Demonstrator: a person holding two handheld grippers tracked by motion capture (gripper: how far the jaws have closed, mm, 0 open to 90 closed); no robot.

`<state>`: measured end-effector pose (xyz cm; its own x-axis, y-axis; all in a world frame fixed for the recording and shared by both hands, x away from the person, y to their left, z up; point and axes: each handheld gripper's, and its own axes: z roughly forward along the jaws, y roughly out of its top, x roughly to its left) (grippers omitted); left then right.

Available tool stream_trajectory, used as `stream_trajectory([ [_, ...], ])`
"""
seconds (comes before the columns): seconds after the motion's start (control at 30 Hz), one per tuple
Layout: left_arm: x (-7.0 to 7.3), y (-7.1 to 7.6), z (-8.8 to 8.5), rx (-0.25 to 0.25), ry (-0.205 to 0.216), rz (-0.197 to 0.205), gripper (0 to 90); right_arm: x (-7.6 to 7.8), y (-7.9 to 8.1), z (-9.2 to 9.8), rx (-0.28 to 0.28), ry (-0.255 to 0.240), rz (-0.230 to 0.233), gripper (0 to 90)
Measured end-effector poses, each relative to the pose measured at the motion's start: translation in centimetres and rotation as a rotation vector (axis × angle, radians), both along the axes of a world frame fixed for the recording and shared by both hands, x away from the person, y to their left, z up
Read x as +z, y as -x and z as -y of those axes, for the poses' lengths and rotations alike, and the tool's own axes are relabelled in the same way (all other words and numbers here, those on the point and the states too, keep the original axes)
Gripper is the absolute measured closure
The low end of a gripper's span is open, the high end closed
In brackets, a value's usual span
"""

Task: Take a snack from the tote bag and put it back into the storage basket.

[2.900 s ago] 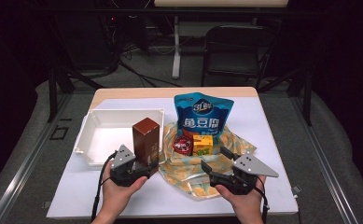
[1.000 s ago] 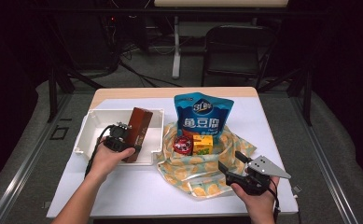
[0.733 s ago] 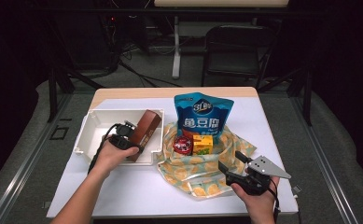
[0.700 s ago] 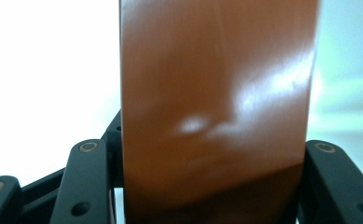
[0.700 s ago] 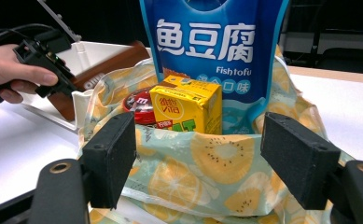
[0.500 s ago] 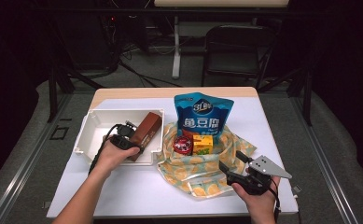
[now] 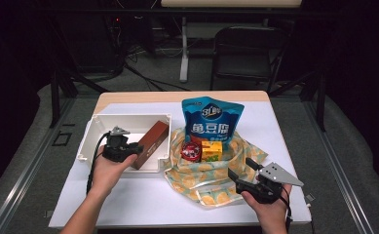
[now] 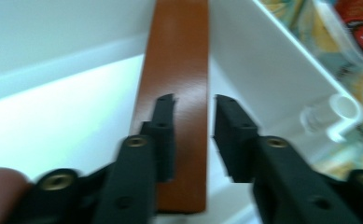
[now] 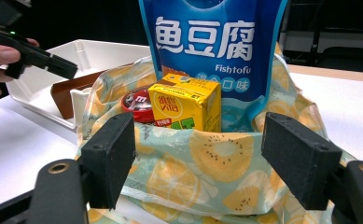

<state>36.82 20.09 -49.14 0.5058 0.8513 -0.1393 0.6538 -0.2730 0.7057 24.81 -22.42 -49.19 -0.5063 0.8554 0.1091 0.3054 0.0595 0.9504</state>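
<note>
Brown box (image 7: 150, 144) lies in white bin (image 7: 92, 134), L gripper (image 8: 194, 116) just off it.

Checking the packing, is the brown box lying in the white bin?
Yes, the brown box lies tilted inside the white bin, against its right wall.

My brown box (image 8: 177, 84) looks smooth with a soft sheen, like coated card. It lies in a white bin (image 7: 92, 134) of hard, slightly glossy plastic. My tool's pads (image 9: 109, 158) are matt black and faintly grainy. The fruit-print bag (image 9: 202, 177) looks like soft fabric; the blue pouch (image 9: 207, 42) is shiny film.
</note>
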Motion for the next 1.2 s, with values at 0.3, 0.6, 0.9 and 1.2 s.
stream_trajectory([
  [0.3,-2.1,2.1,1.8,-0.099,-0.024,-0.04,90.0,-0.1,-0.1,0.0,-0.002,-0.005,-0.009,26.0],
  [0.6,-3.0,0.2,0.0,0.008,-0.047,-0.05,90.0,-0.2,-0.1,0.1,-0.004,-0.005,-0.013,26.1],
  [0.9,-3.5,-2.8,-1.6,0.142,-0.029,-0.058,90.0,-0.3,-0.2,0.1,-0.004,-0.003,-0.012,26.2],
  [1.2,-4.1,-4.9,-2.1,0.239,0.045,-0.061,90.0,-0.3,-0.2,0.4,-0.008,-0.005,-0.016,26.3],
])
